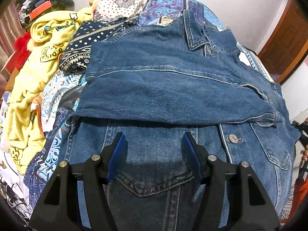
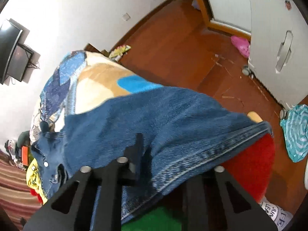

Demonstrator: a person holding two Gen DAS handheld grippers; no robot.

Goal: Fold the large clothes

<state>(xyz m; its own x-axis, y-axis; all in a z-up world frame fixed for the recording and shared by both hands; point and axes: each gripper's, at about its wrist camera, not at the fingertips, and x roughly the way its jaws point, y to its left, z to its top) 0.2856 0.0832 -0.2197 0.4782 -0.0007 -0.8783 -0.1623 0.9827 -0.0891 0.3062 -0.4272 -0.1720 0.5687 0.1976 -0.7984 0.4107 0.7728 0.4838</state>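
A blue denim jacket (image 1: pixel 169 88) lies spread on the bed, one sleeve folded across its body, collar at the far end. My left gripper (image 1: pixel 154 142) is open and empty, its blue-padded fingers (image 1: pixel 118 150) hovering just above the jacket's front near a chest pocket (image 1: pixel 154 184). In the right wrist view my right gripper (image 2: pixel 146 154) is shut on the jacket (image 2: pixel 163 119) at its hem edge and holds the cloth lifted; the denim drapes over the fingers and hides the right one.
A yellow garment (image 1: pixel 38 67), a navy patterned cloth (image 1: pixel 80 48) and other clothes are piled left of the jacket. A patchwork blanket (image 2: pixel 92 80) covers the bed. Wooden floor (image 2: pixel 182 48), a white wardrobe (image 2: pixel 279 38) and a red cushion (image 2: pixel 254 163) lie to the right.
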